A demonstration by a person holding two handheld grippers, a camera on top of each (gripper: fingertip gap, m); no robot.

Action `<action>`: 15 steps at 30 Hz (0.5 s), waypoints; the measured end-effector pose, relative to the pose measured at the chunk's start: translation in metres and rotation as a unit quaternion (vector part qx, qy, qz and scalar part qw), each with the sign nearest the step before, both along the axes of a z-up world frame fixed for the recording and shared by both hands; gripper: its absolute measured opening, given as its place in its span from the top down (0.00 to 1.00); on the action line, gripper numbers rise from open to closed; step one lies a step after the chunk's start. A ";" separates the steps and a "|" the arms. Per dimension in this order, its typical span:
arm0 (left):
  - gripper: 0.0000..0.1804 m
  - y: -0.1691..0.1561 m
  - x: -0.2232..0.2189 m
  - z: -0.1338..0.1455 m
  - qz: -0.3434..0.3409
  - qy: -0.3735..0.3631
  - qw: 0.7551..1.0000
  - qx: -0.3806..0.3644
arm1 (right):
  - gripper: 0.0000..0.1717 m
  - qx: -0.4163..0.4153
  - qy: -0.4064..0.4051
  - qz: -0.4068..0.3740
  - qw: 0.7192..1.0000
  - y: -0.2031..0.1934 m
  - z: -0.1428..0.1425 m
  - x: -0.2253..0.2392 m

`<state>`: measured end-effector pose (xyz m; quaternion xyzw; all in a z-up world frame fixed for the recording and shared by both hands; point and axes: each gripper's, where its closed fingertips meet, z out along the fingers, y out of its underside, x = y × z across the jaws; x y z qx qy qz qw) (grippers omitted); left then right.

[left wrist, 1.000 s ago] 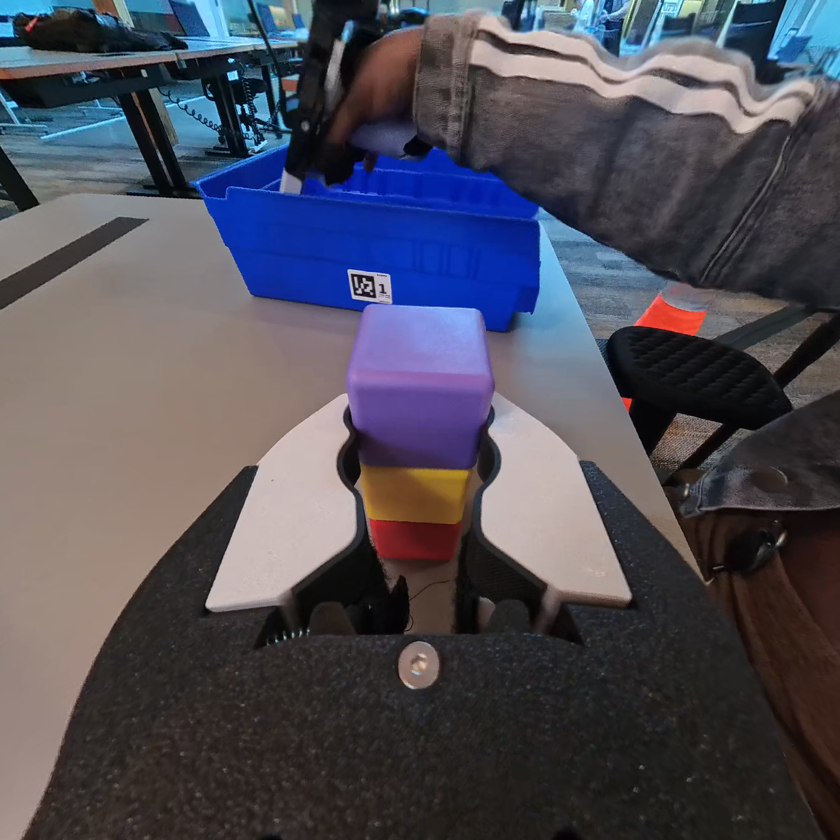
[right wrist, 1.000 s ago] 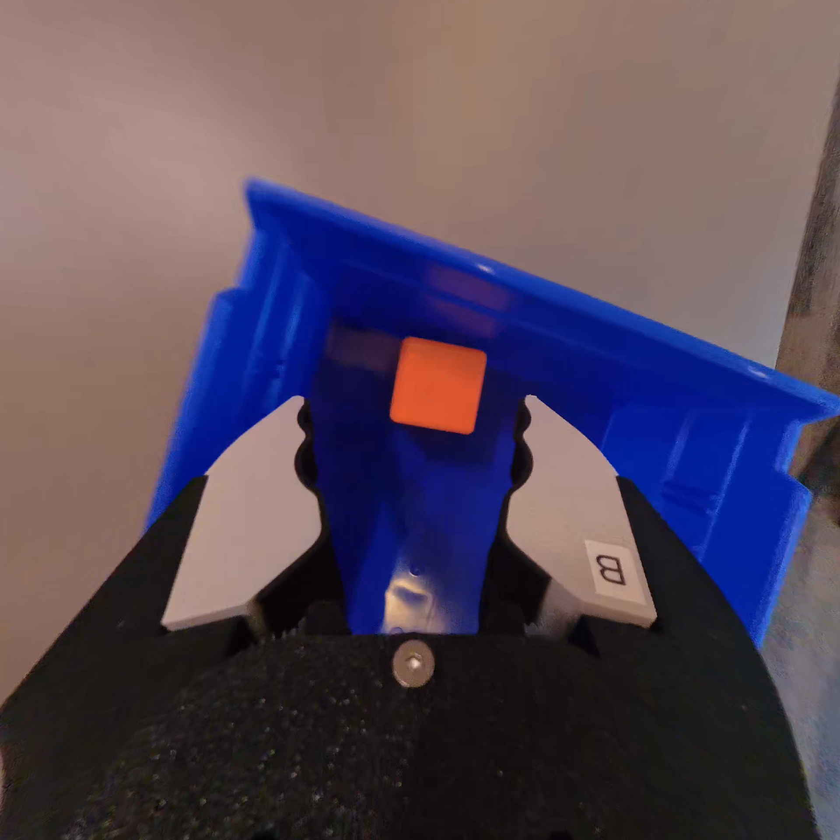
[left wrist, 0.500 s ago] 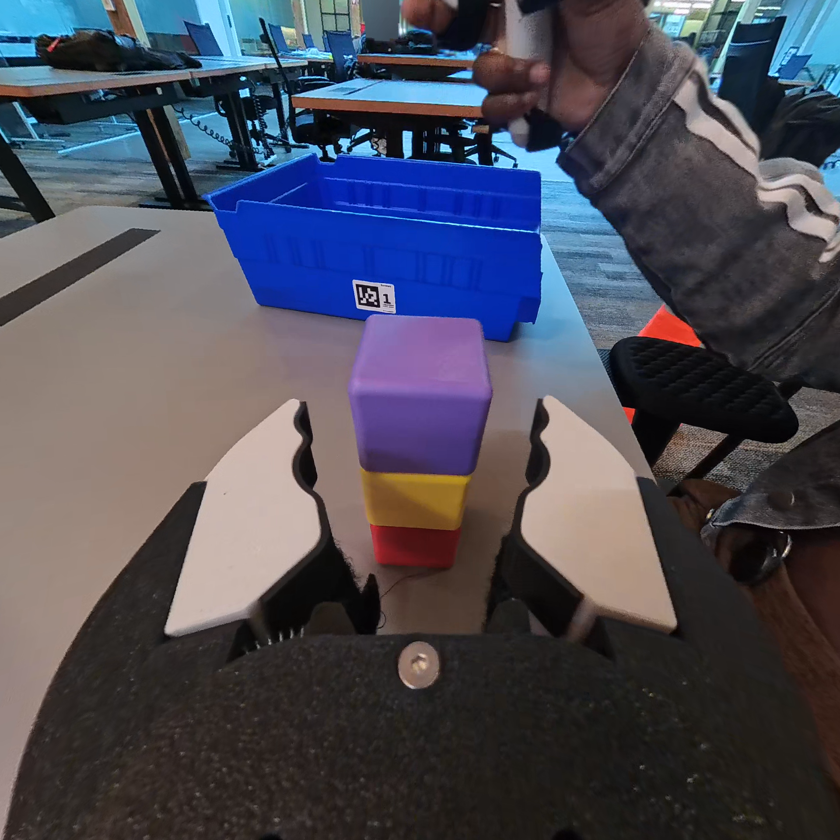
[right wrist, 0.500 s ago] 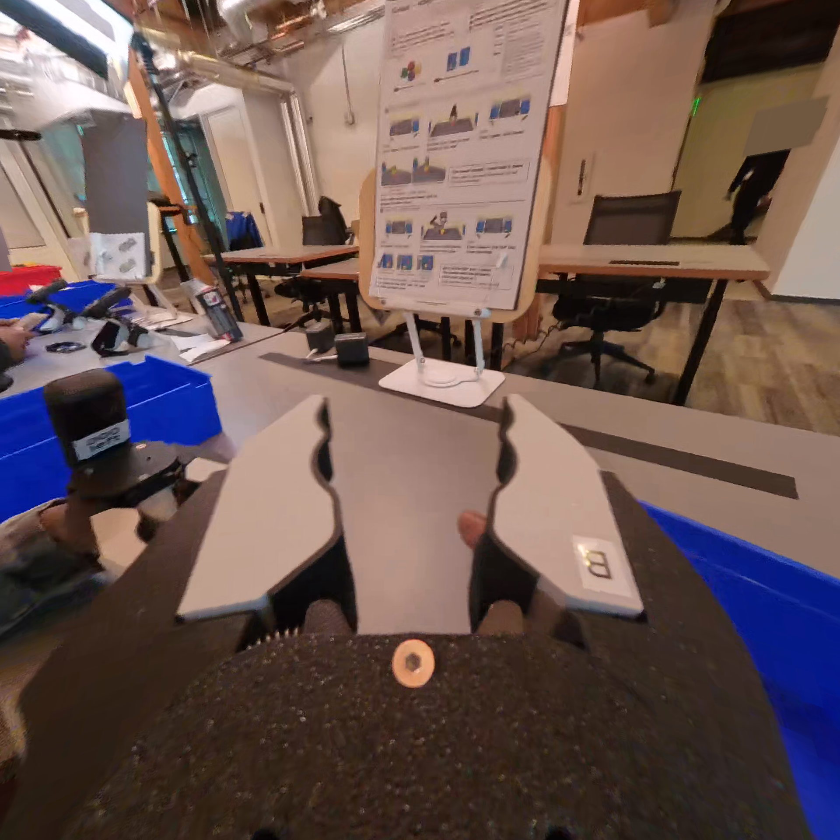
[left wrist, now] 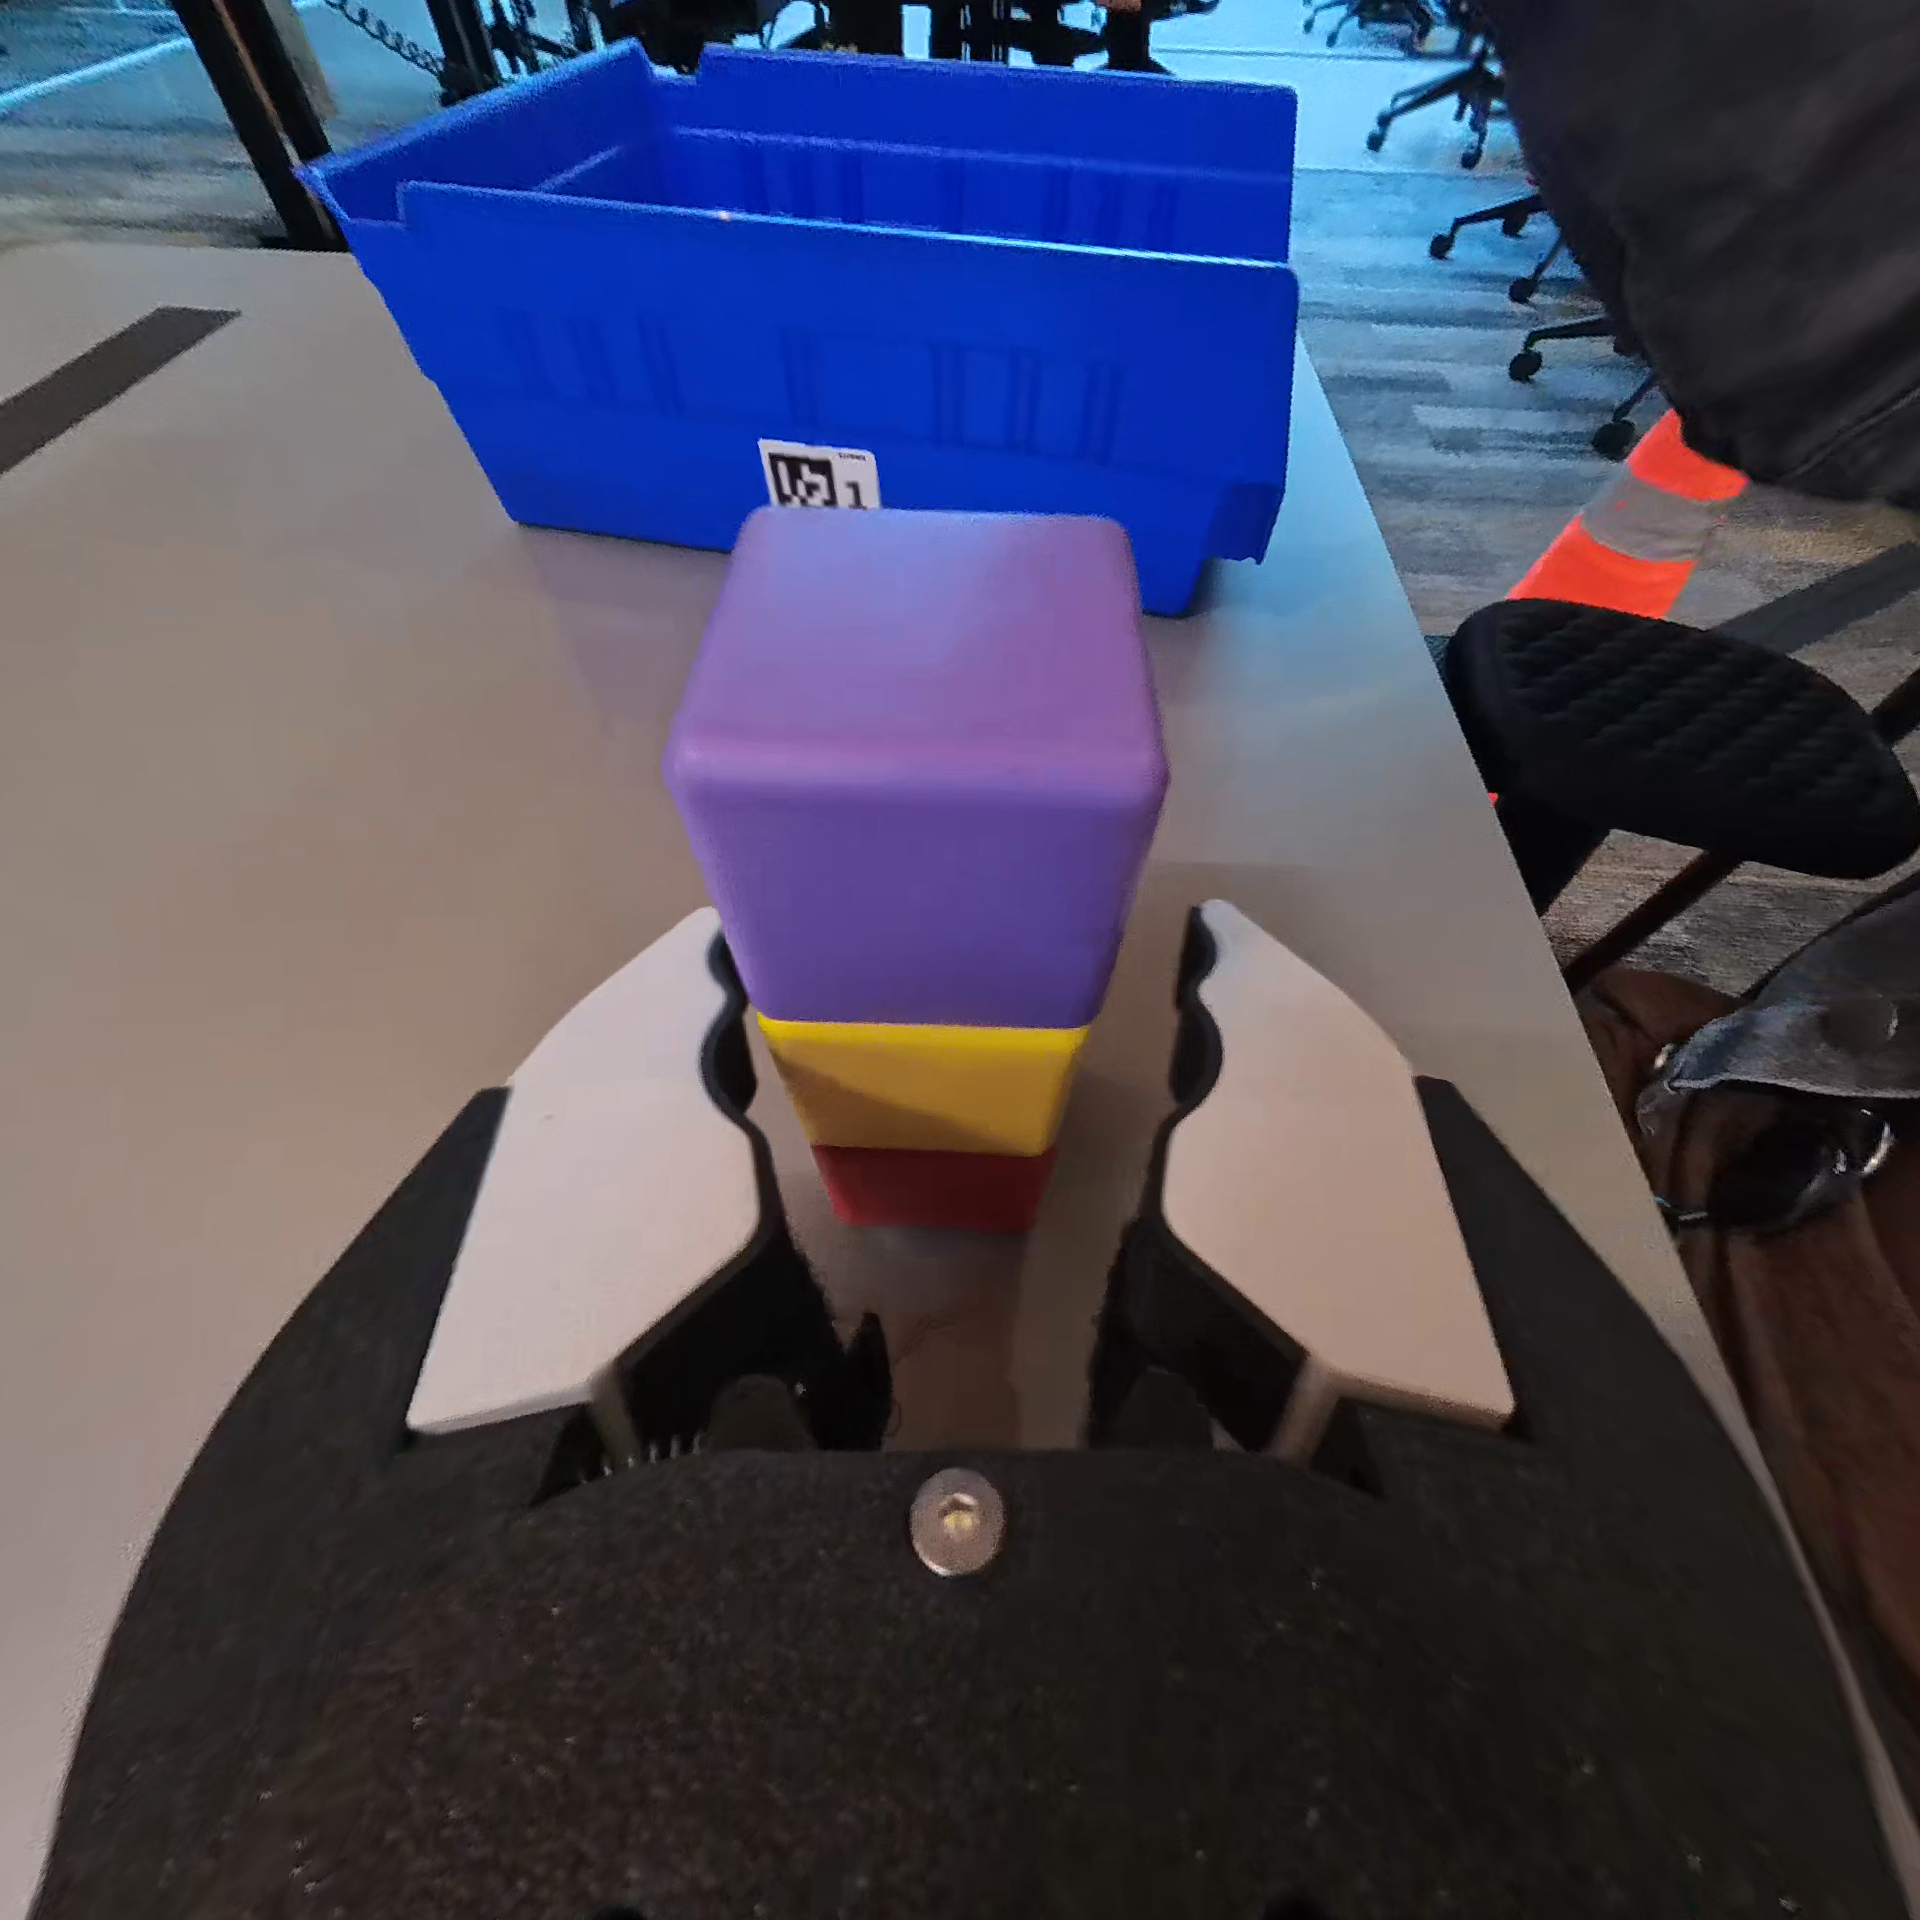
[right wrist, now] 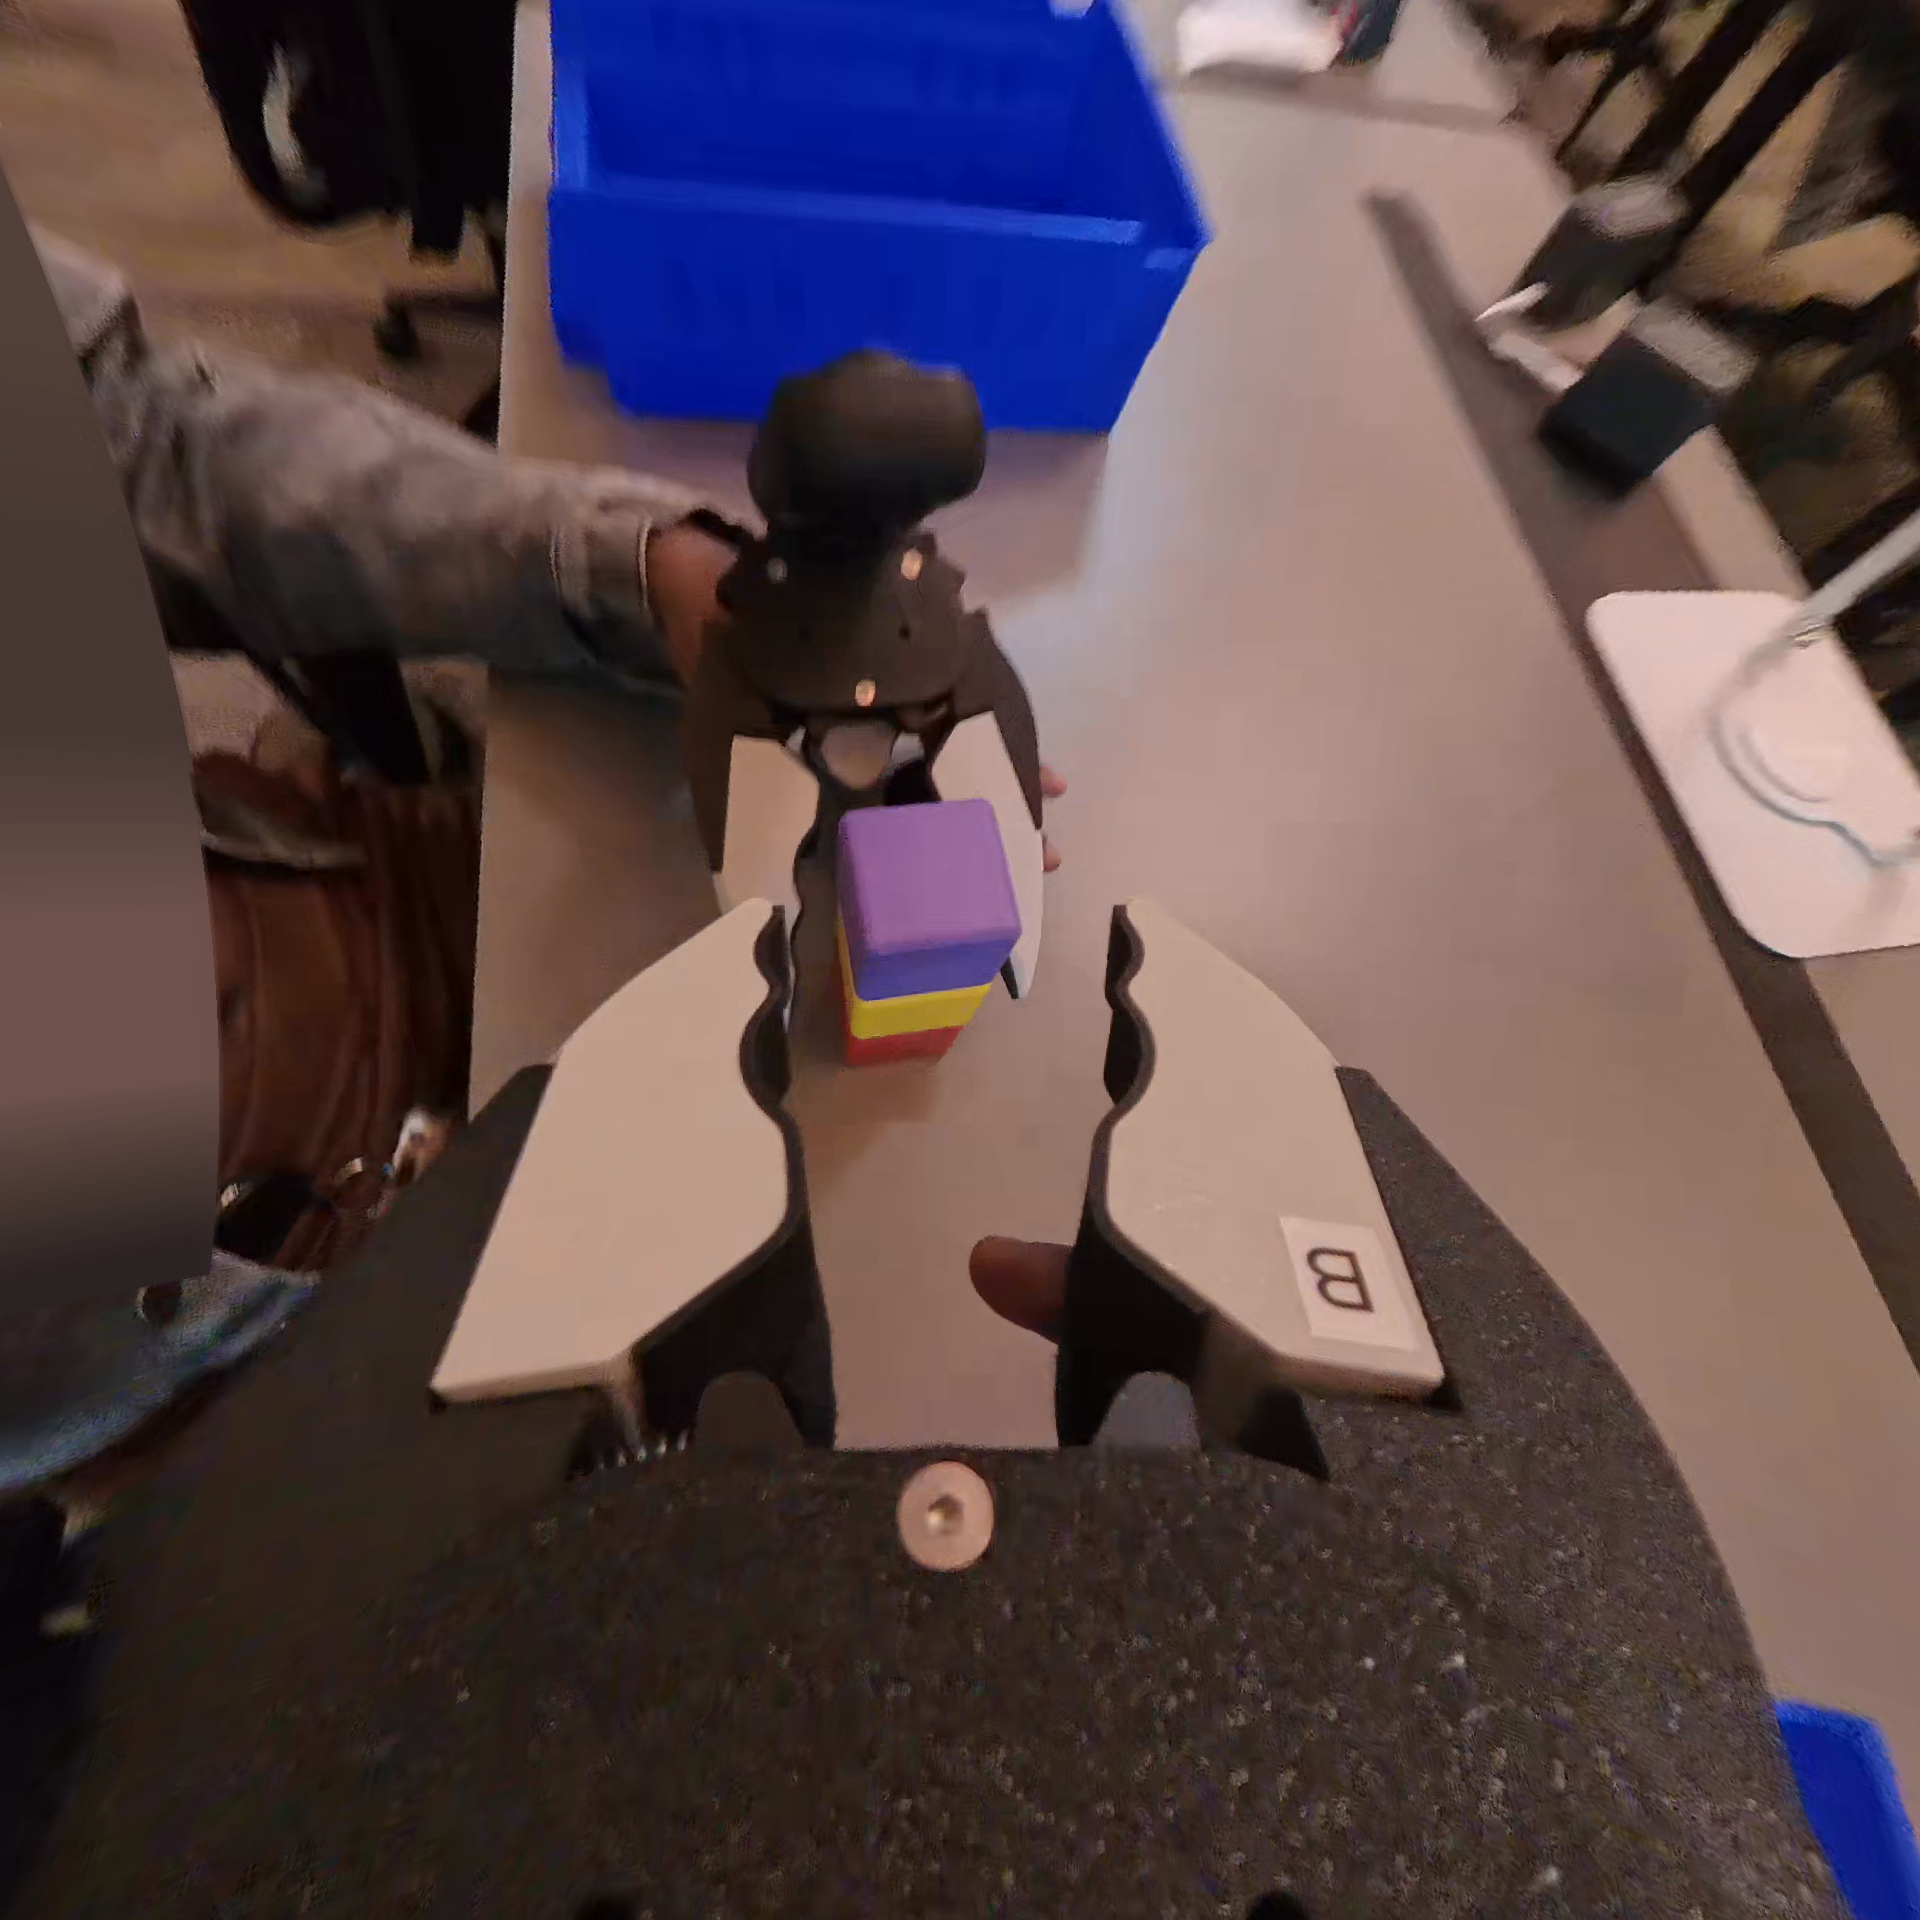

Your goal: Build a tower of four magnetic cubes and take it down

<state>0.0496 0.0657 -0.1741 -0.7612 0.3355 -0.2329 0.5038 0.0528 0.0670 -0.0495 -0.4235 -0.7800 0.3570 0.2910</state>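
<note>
Left tool (left wrist: 951, 997) stands wide open astride the stack of three smooth plastic cubes (left wrist: 920, 935), which rises upright from the grey worktop (left wrist: 260, 779): a purple cube (left wrist: 914, 790) on top, a yellow cube (left wrist: 925, 1091) beneath it and a red cube (left wrist: 935, 1184) at the base. Its left fingertip (left wrist: 665, 997) lies close against the purple cube's flank, contact not confirmed; its right fingertip (left wrist: 1247, 987) stands visibly apart, with bare worktop between. Nothing is held by this tool.

Right tool (right wrist: 940, 987) is partly open and holds nothing; only worktop shows between its fingers. No fourth cube appears in either view, so the tower is judged one cube short.

The governing relation: the stack lies straight ahead of the right tool and below it, well apart, with its long axis vertical. The left tool is the nearer, already flanking the stack from the opposite side. The blue plastic bin (right wrist: 862, 208) sits beyond the stack on the same worktop.

Judgement: any further cube must come down along the stack's vertical axis, squarely onto the purple top face
</note>
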 end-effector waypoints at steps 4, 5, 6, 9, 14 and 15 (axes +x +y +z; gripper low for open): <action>0.69 0.000 -0.004 0.003 0.003 -0.010 1.000 0.010 | 0.65 0.040 -0.083 0.049 0.995 -0.011 -0.034 -0.017; 0.69 0.000 -0.003 0.003 0.003 -0.008 1.000 0.012 | 0.65 0.046 -0.098 0.058 0.992 -0.013 -0.040 -0.020; 0.69 -0.001 -0.003 0.003 0.002 -0.008 1.000 0.012 | 0.64 0.051 -0.112 0.068 0.990 -0.015 -0.047 -0.022; 0.69 -0.001 -0.002 0.003 -0.002 -0.008 1.000 0.011 | 0.65 0.064 -0.134 0.088 0.985 -0.019 -0.059 -0.028; 0.69 -0.002 -0.002 0.003 -0.003 -0.007 1.000 0.009 | 0.73 0.096 -0.145 0.104 0.979 -0.021 -0.071 -0.033; 0.69 -0.002 -0.002 0.003 -0.003 -0.007 1.000 0.009 | 0.73 0.102 -0.142 0.104 0.979 -0.021 -0.072 -0.033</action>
